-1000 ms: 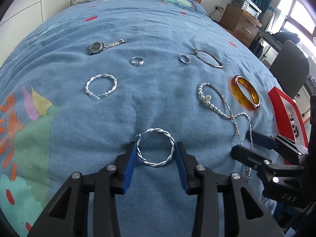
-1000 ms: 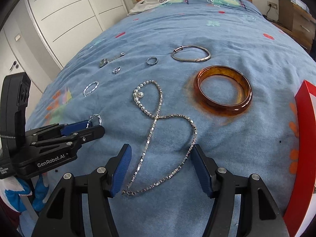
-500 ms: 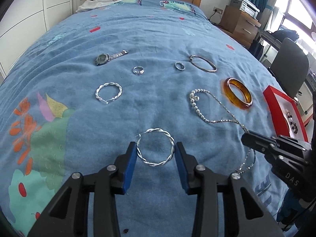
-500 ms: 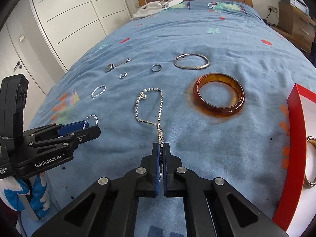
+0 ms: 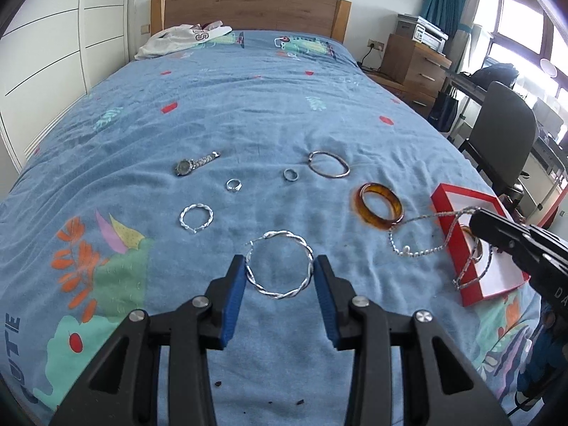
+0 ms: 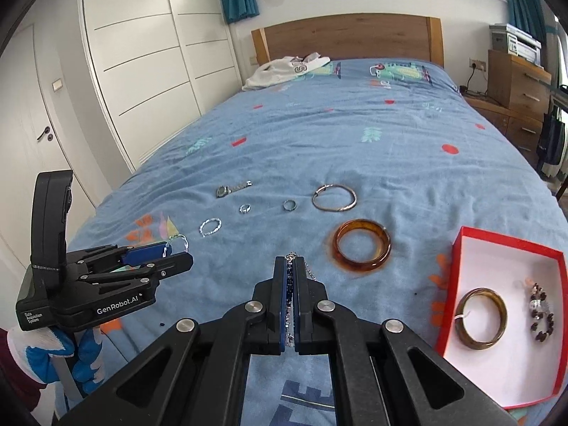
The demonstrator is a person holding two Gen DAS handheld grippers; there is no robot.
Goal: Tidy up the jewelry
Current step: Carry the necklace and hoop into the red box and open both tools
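My left gripper (image 5: 279, 273) holds a twisted silver hoop (image 5: 280, 266) between its blue pads, lifted above the blue bedspread; it also shows in the right wrist view (image 6: 170, 248). My right gripper (image 6: 291, 280) is shut on a silver pearl necklace (image 5: 422, 241), which hangs from it over the edge of the red box (image 6: 458, 273). The box holds a brown bangle (image 6: 481, 319) and a dark bead bracelet (image 6: 541, 317). On the bed lie an amber bangle (image 6: 362, 245), a thin silver bangle (image 6: 334, 197), two rings (image 6: 289, 205), a smaller twisted hoop (image 6: 210, 227) and a watch (image 6: 230, 189).
White clothing (image 6: 287, 69) lies near the wooden headboard. White wardrobe doors (image 6: 142, 71) stand to the left. A wooden drawer chest (image 5: 415, 67) and an office chair (image 5: 504, 131) stand to the right of the bed.
My right gripper closed on the necklace, lifted it off the bed and carried it right to the red box. Both grippers rose; the left still holds the twisted hoop.
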